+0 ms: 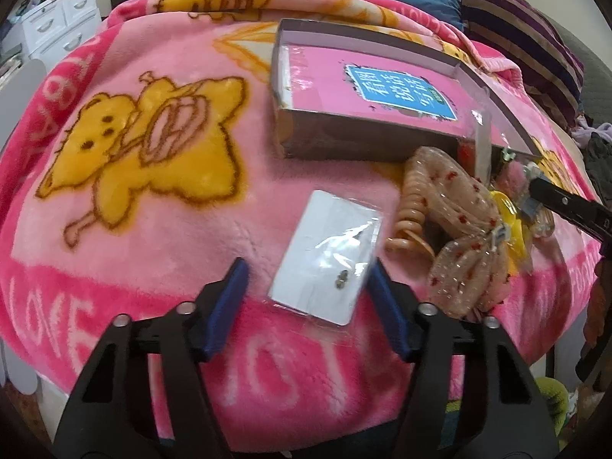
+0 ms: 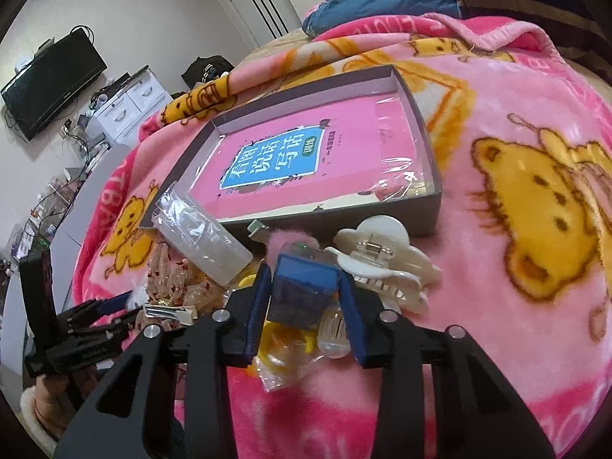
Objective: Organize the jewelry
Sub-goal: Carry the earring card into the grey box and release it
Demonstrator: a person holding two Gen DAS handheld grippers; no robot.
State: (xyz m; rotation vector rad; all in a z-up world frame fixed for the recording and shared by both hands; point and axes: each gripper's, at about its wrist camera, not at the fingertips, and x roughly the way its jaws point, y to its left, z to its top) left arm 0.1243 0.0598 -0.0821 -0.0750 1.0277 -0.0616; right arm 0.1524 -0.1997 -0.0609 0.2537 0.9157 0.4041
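covering bed: pink bear blanket

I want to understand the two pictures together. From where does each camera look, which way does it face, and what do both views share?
Left wrist: sits behind the open left gripper, looking down at an earring card on the blanket; its own fingers show.
Right wrist: sits behind the right gripper, shut on a small blue box, facing the hair clip.
Shared: the grey box with the pink book.
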